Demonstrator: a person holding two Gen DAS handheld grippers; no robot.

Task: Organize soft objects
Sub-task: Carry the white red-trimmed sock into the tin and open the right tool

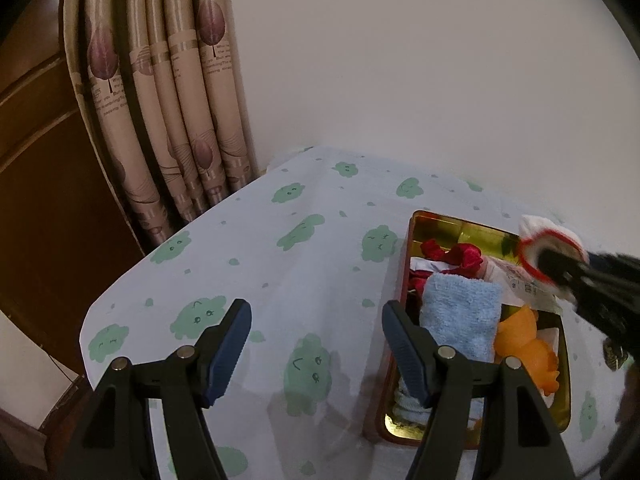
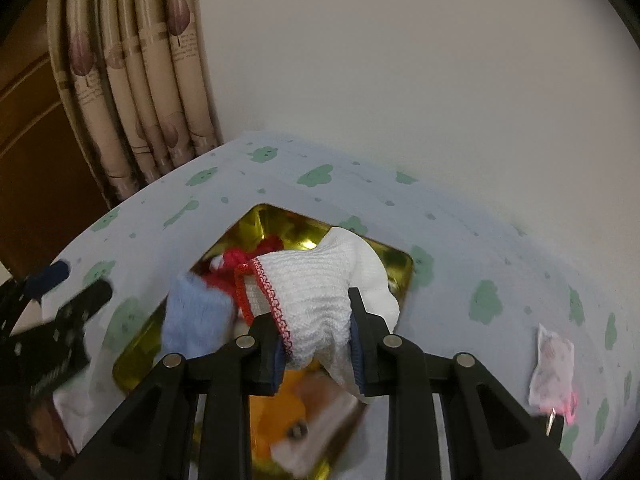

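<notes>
A gold tin box (image 1: 436,222) (image 2: 400,280) stands on the table. It holds a folded blue towel (image 1: 460,316) (image 2: 196,320), a red knitted piece (image 1: 456,254) (image 2: 236,260) and an orange soft toy (image 1: 524,344) (image 2: 276,408). My right gripper (image 2: 318,354) (image 1: 560,268) is shut on a white knitted cloth with red trim (image 2: 320,296) (image 1: 540,234) and holds it above the box. My left gripper (image 1: 316,344) stands open over the tablecloth just left of the box, nothing between its fingers; it also shows in the right wrist view (image 2: 60,292).
The table wears a pale cloth with green cloud faces (image 1: 280,264) (image 2: 480,264). A small pink-printed sachet (image 2: 552,364) lies on it at the right. Beige curtains (image 1: 168,80) hang at the back left beside a white wall (image 1: 400,60). Dark wood furniture (image 1: 40,160) is at the left.
</notes>
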